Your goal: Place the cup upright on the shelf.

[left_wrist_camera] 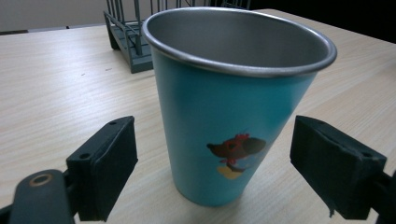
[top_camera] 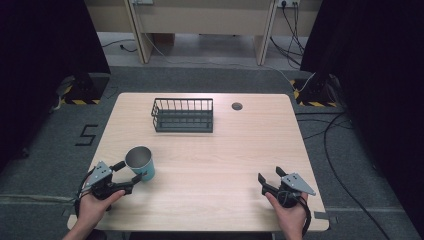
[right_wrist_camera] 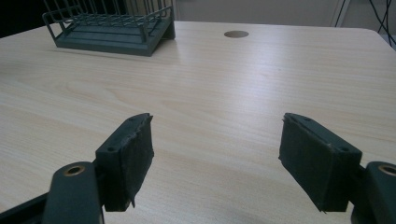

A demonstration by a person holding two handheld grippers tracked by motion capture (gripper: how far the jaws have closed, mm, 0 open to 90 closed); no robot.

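Straddling the upright teal cup (left_wrist_camera: 238,107) near the worktop (top_camera: 210,165) front-left corner, the left gripper (top_camera: 126,171) has its jaws spread, untouching (right gripper (top_camera: 271,176) equally spread, idle), so an uneven squeeze could tip it.

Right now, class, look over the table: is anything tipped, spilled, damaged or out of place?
Nothing stands out. The teal cup stands upright and empty between the open jaws of the left gripper, untouched. The wire rack sits level at the far side. The right gripper is open over bare tabletop.
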